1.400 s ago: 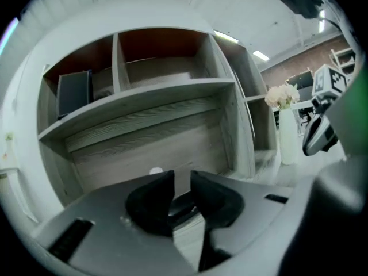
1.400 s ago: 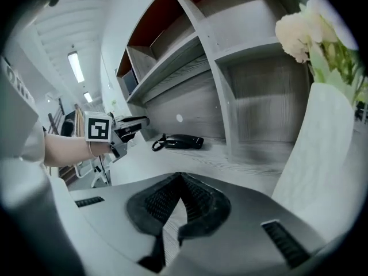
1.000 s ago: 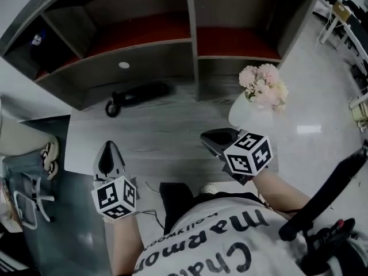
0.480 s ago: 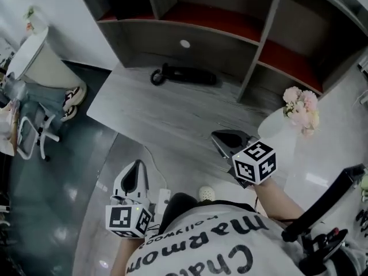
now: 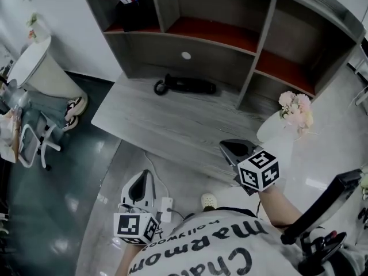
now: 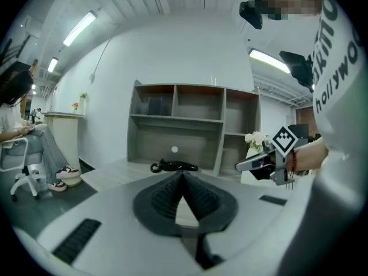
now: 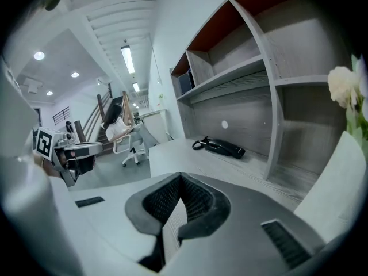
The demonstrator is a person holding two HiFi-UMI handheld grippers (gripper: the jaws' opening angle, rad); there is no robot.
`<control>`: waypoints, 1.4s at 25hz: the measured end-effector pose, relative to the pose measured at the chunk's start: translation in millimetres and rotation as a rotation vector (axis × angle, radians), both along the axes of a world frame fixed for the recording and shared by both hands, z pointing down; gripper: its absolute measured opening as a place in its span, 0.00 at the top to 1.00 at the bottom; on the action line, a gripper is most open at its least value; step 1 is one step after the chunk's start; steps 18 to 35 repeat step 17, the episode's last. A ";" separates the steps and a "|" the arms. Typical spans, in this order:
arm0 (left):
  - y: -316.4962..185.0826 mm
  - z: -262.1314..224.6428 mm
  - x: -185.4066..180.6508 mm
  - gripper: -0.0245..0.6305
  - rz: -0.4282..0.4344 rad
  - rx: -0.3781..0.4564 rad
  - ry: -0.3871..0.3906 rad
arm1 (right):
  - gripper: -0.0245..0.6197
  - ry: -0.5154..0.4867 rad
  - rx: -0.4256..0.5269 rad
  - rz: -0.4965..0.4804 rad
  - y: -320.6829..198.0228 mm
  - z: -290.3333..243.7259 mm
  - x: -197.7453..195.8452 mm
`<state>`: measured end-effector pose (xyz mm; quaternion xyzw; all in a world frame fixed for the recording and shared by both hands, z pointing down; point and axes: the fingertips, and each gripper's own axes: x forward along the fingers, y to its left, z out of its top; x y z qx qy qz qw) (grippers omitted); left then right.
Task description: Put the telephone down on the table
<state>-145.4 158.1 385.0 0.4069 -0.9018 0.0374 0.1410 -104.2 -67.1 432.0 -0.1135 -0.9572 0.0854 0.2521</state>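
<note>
The black telephone handset [image 5: 185, 85] lies flat at the back of the grey table [image 5: 150, 119], just under the shelf unit; it also shows in the left gripper view [image 6: 174, 166] and the right gripper view [image 7: 221, 147]. My left gripper [image 5: 144, 172] hangs over the floor, short of the table's front edge, shut and empty [image 6: 183, 173]. Over the table's front right corner sits my right gripper [image 5: 223, 145], its jaws closed together with nothing in them [image 7: 180, 176]. Both are far from the telephone.
A grey shelf unit [image 5: 230, 22] with red-backed compartments rises behind the table. Pink flowers [image 5: 296, 108] in a white vase [image 5: 275, 129] stand at the table's right end. A seated person's legs [image 5: 49, 105] and a chair [image 5: 29, 140] are at left. A power strip [image 5: 167, 204] lies on the floor.
The head view has swung and pulled back. My left gripper has drawn back from the table's front edge and is over the floor. The right gripper stays near the table's front right corner.
</note>
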 end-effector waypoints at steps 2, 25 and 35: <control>7.1 -4.5 -1.5 0.95 -0.006 0.010 0.001 | 0.95 -0.002 0.009 0.008 3.2 -5.0 0.9; 51.0 -26.8 3.6 0.95 -0.031 0.054 -0.007 | 0.95 -0.005 0.056 0.014 34.9 -33.8 8.1; 51.0 -26.8 3.6 0.95 -0.031 0.054 -0.007 | 0.95 -0.005 0.056 0.014 34.9 -33.8 8.1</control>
